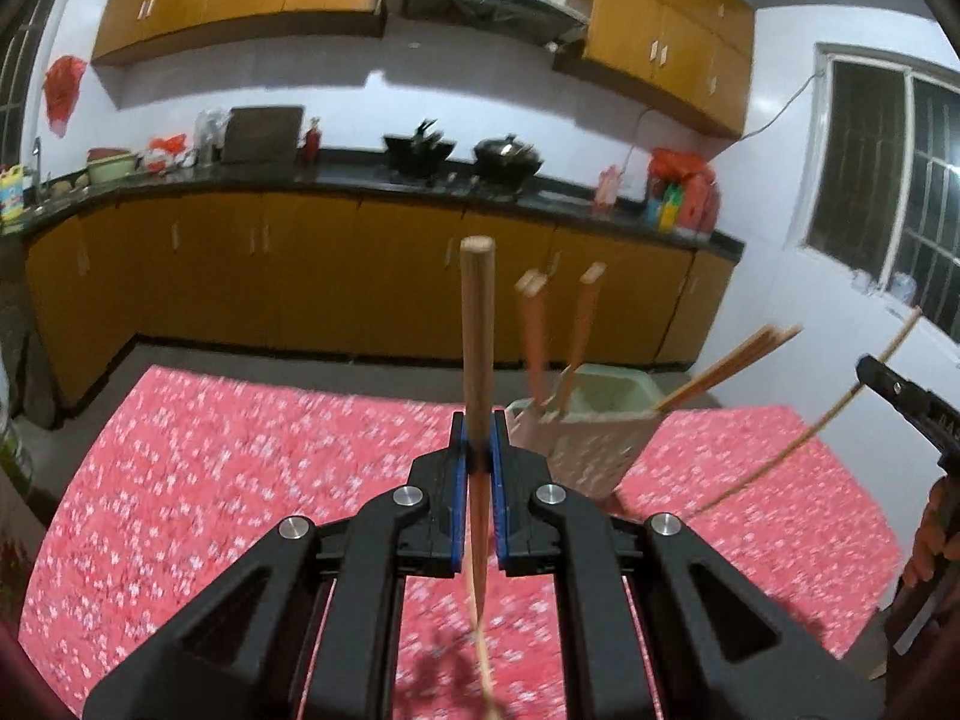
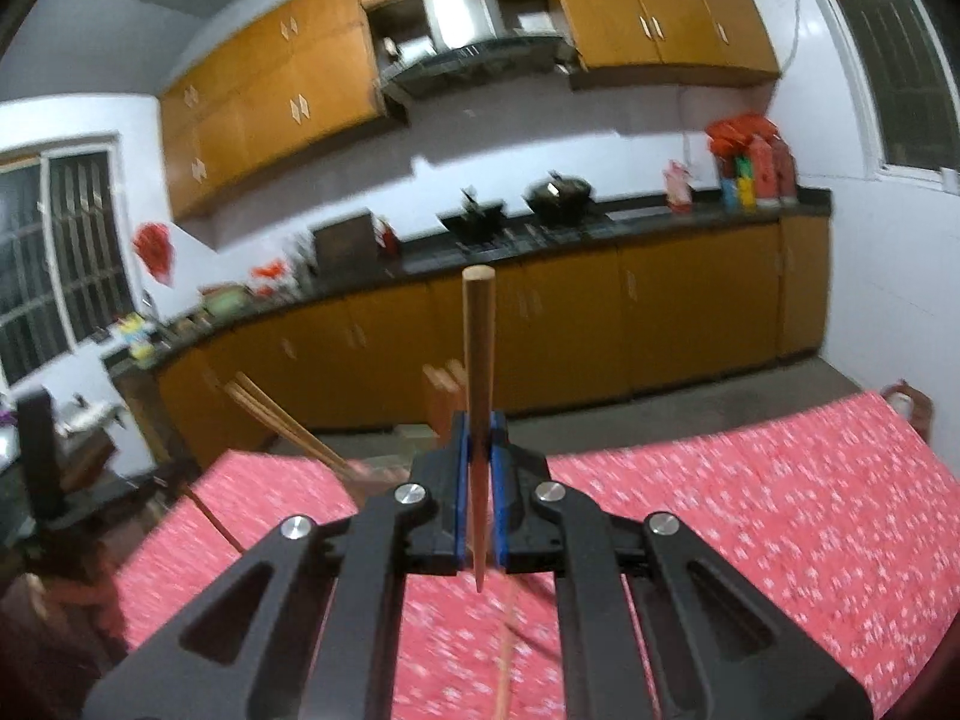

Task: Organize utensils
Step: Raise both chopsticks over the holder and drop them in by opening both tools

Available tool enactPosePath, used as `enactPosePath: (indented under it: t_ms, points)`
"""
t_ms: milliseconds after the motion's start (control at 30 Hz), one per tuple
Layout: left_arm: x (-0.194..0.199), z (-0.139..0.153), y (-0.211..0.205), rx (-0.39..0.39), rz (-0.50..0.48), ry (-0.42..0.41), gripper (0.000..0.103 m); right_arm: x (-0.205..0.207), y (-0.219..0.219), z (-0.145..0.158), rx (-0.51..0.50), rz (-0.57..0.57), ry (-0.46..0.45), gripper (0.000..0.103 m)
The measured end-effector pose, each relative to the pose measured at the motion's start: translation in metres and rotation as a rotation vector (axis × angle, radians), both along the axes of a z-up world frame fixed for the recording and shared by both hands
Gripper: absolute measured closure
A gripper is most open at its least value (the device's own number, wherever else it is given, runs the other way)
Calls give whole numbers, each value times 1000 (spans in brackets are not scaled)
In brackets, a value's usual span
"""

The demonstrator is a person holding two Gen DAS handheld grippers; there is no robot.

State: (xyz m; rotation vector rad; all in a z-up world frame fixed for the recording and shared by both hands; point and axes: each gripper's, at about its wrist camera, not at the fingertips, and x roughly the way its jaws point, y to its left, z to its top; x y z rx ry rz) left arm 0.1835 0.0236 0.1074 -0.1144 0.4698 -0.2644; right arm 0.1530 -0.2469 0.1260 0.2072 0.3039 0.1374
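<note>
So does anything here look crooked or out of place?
Mostly the chopsticks in the pale holder on the red tablecloth: one pair leans far out over its right rim while others stand nearly upright. Each gripper, left and right, clamps a single chopstick. Nothing looks spilled or broken.

From my left wrist view, the pink flowered tablecloth (image 1: 210,468) lies bare across the lower left and centre, so I have free passage there. Right of centre the pale green holder (image 1: 591,432) stands in the way, its chopsticks (image 1: 729,363) leaning out toward the upper right. At the right edge the other gripper's black body (image 1: 906,402) crowds that side. From my right wrist view, the cloth (image 2: 780,510) is bare at right; leaning chopsticks (image 2: 282,420) block the left.
</note>
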Motion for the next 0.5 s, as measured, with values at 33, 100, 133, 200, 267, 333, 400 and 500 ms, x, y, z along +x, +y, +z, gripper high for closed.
enactPosePath:
  t_ms: [33, 100, 133, 200, 267, 333, 400, 500]
  points:
    - [-2, 9, -5, -8, -17, -20, 96, -2, 3, 13, 15, 25, -33, 95]
    - [-4, 22, -11, -20, -42, -52, 96, -3, 7, 27, 23, 44, -76, 95]
    - [-6, 31, -17, -25, -54, -74, 96, -2, 12, 38, 21, 51, -112, 95]
    - [-9, 45, -26, -27, -64, -128, 96, 1, 21, 51, 10, 53, -157, 95]
    - [-9, 60, -37, -26, -56, -192, 96, 6, 28, 59, -11, 43, -192, 95]
    - [-6, 74, -46, -44, -42, -254, 96, 15, 38, 62, -38, 30, -210, 95]
    - [-1, 84, -53, -51, -9, -307, 96, 25, 45, 61, -58, 26, -206, 95]
    - [10, 88, -61, -72, 39, -359, 96, 45, 50, 52, -86, 11, -174, 95]
